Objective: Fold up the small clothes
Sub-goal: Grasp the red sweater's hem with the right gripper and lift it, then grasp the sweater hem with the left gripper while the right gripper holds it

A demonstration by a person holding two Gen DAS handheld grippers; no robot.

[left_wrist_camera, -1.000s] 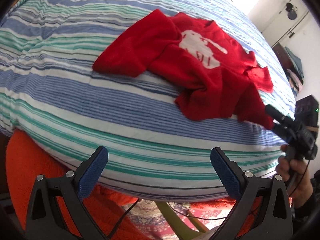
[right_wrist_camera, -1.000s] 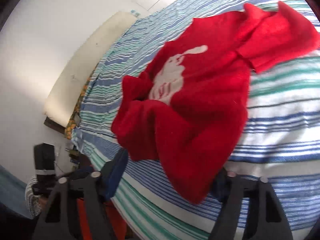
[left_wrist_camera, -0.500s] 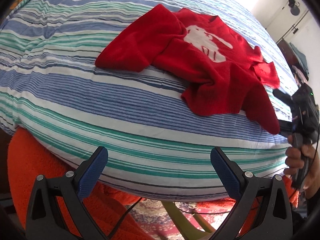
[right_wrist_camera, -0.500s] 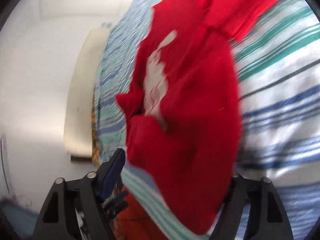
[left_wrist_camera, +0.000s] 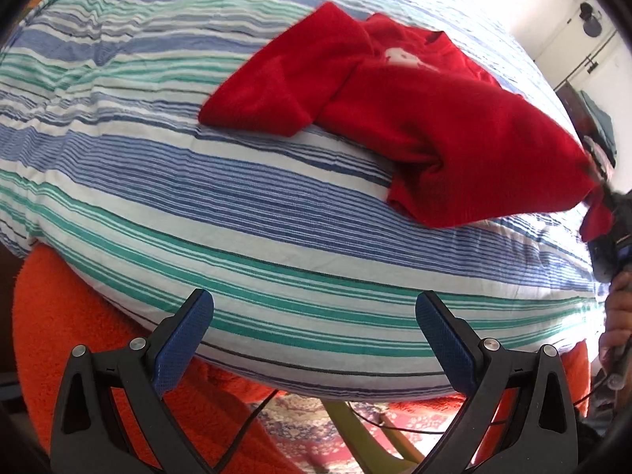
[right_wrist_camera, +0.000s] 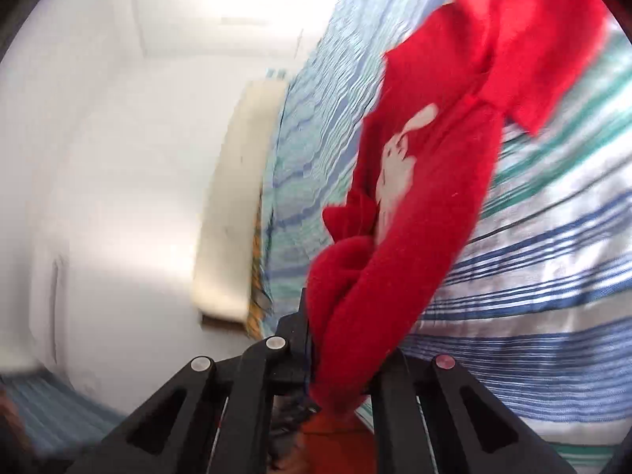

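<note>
In the left wrist view the left gripper (left_wrist_camera: 314,333) is hanging wide open and empty over the near edge of the striped bed (left_wrist_camera: 237,205), while the red sweater (left_wrist_camera: 395,110) is lying crumpled on it, one corner lifting toward the right gripper (left_wrist_camera: 604,233). In the right wrist view the right gripper (right_wrist_camera: 335,367) is closing on a bunched edge of the sweater (right_wrist_camera: 414,237) (several layers, I judge), so a pull may be dragging the whole garment off the bed instead of spreading it.

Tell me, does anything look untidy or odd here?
Only the red sweater: it lies crumpled on the striped bedcover, one corner pinched as the right gripper is closing. Nothing looks damaged.

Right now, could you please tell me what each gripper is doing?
Left gripper: open, holding nothing.
Right gripper: closing on the red sweater.
</note>
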